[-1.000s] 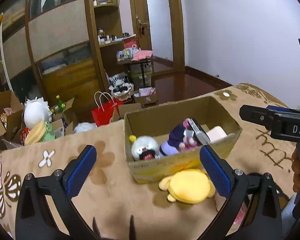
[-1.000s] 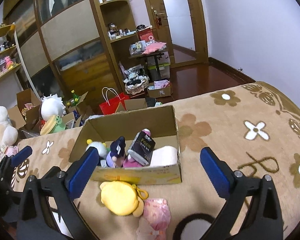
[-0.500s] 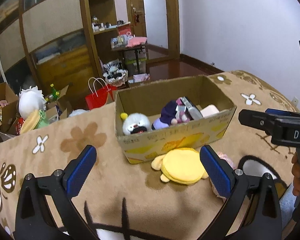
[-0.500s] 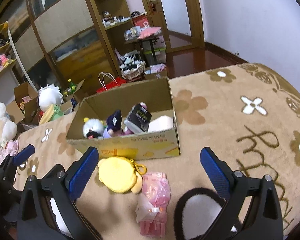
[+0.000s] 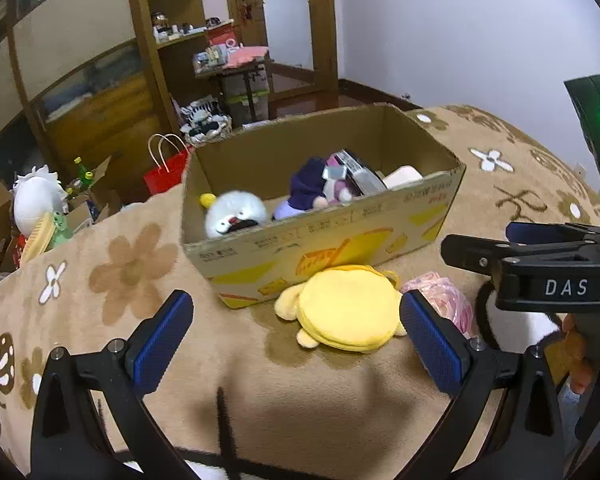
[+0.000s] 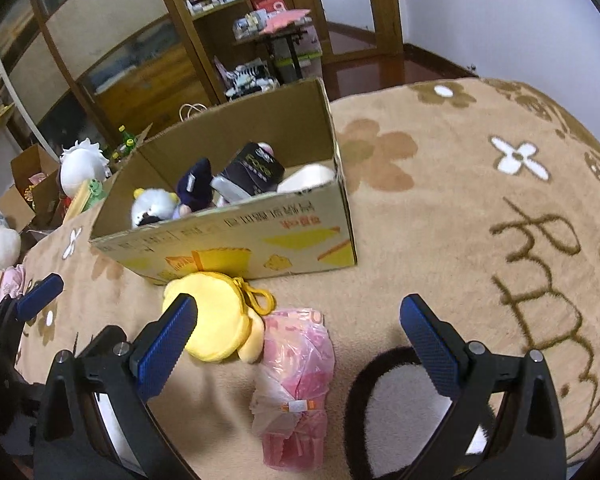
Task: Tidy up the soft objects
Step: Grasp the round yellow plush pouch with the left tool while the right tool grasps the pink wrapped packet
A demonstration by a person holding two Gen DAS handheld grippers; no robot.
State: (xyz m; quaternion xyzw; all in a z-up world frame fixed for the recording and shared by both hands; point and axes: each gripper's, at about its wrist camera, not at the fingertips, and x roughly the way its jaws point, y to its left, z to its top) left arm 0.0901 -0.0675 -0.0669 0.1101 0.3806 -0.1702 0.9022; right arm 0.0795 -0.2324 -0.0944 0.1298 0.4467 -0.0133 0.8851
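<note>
A cardboard box point(image 5: 332, 236) point(image 6: 260, 240) stands on the beige flowered blanket and holds a white plush point(image 5: 234, 216), a purple plush point(image 5: 306, 192), a dark packet point(image 6: 254, 170) and a pale soft item point(image 6: 306, 176). A flat yellow plush point(image 5: 348, 308) point(image 6: 212, 324) lies in front of the box, with a pink bagged soft item point(image 6: 296, 364) point(image 5: 440, 300) beside it. My left gripper point(image 5: 296, 344) is open and empty, just before the yellow plush. My right gripper point(image 6: 296, 344) is open and empty, above the pink bag; it also shows at the left wrist view's right edge point(image 5: 540, 256).
The blanket point(image 6: 460, 220) stretches free to the right of the box. Beyond the far edge are a red bag point(image 5: 166, 168), open cartons with toys point(image 5: 40, 216), shelves and a small table point(image 6: 276, 40).
Both grippers have tilted down and moved closer to the box, the yellow plush and the pink bag. Both stay open. Nothing on the blanket has moved.
</note>
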